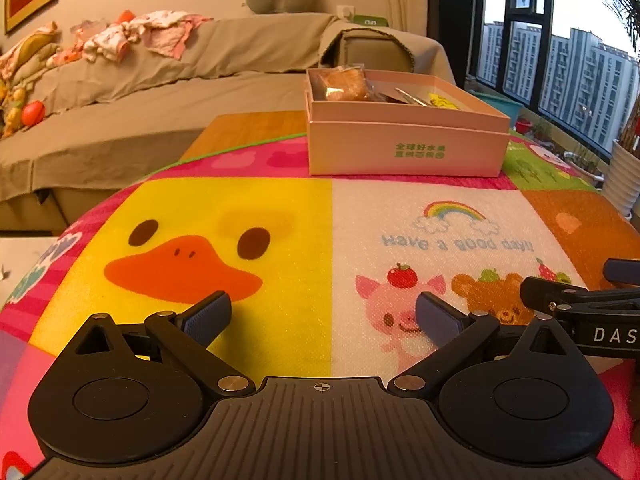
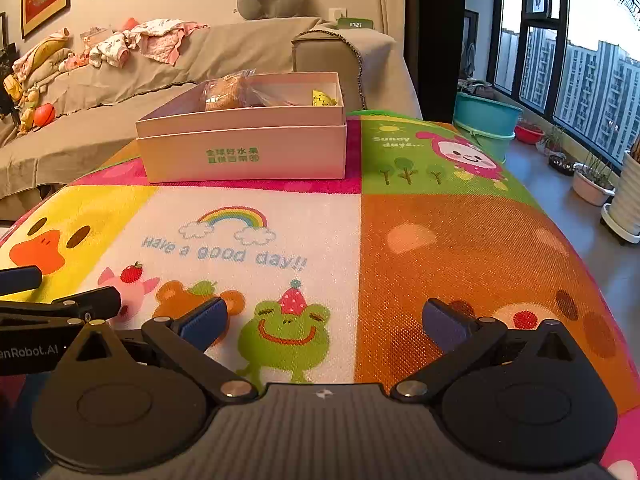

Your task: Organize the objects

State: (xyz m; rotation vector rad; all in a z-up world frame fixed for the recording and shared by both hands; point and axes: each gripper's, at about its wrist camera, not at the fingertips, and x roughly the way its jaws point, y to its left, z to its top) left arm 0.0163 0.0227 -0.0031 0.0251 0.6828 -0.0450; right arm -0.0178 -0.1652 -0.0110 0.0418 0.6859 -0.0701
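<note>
Taking the pink box [image 1: 404, 152] as landmark: it sits at the far side of the cartoon play mat [image 1: 280, 216], and everything to be organized that can be seen already lies inside it. At its left end is a wrapped pastry [image 1: 346, 84], toward the middle some clear wrappers too blurred to name, and at its right end a small yellow packet [image 2: 323, 99].

Well short of the box, the left gripper [image 1: 323, 318] hovers over the mat with fingers spread and nothing between them. Just to its right, the right gripper [image 2: 325, 322] is likewise spread and empty.

No loose item shows on the mat, so this looks like a finishing or resting moment. To do it well, keep both grippers low, apart, and clear of the box walls.
</note>
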